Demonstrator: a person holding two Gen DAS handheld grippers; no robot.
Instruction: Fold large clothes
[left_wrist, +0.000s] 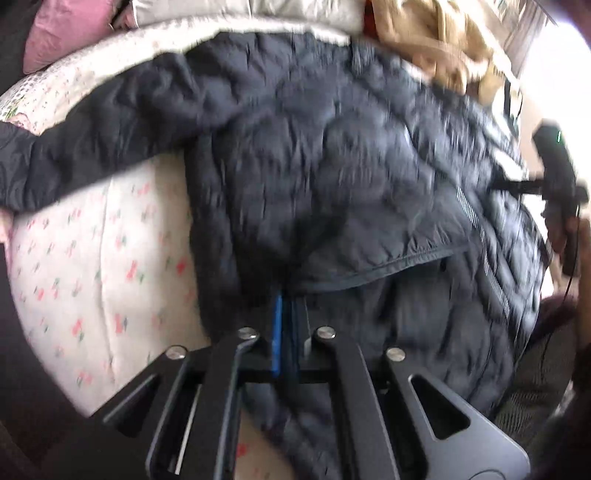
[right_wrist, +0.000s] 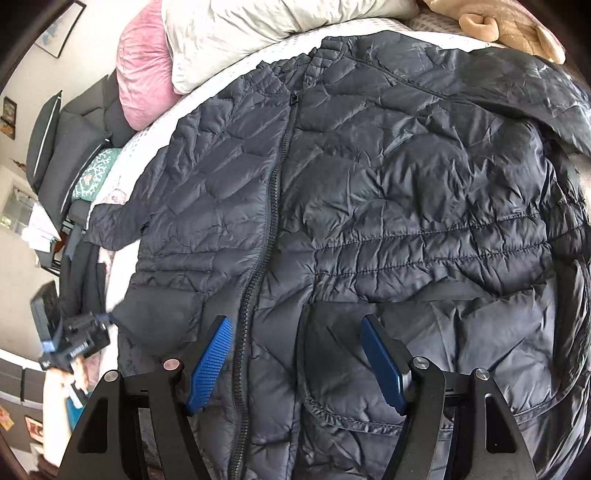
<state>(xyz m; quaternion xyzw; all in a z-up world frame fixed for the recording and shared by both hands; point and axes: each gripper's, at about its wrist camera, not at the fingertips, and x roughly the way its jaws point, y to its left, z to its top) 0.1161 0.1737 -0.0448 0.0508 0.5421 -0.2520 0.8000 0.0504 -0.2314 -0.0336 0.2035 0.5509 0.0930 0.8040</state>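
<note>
Dark quilted jacket (right_wrist: 369, 206) lies front-up on the bed (left_wrist: 92, 266), zip closed, collar toward the pillows. All positions below are given relative to the jacket.

Edges and free room:
- Beyond the collar: a grey-white pillow (right_wrist: 258, 33) and a pink pillow (right_wrist: 146, 74), both close to the collar edge.
- On the side shown left in the right wrist view, one sleeve (right_wrist: 114, 225) sticks out sideways from the body over the bed's edge. Past it, dark folded items and a teal patterned piece (right_wrist: 96, 173) crowd the bedside.
- Opposite side: fabric bunches in dark folds at the frame edge; a tan cloth (right_wrist: 517, 29) sits near that shoulder.
- In the left wrist view, bare floral sheet shows beside the hem corner and under the sleeve; this is the widest uncovered stretch.

Grippers:
- Left gripper (left_wrist: 286, 321): blue pads pressed together on a fold of the jacket at its hem corner, fabric rising straight from the tips. View is motion-blurred. In the right wrist view it sits at the hem corner, just outside the body panel, with the hand (right_wrist: 70, 380) below it.
- Right gripper (right_wrist: 299, 354): jaws spread wide, holding nothing, poised above the lower front with the zip (right_wrist: 273, 206) just inside its left pad (right_wrist: 210, 358) and a pocket seam between the pads. Contact with the fabric cannot be told.
</note>
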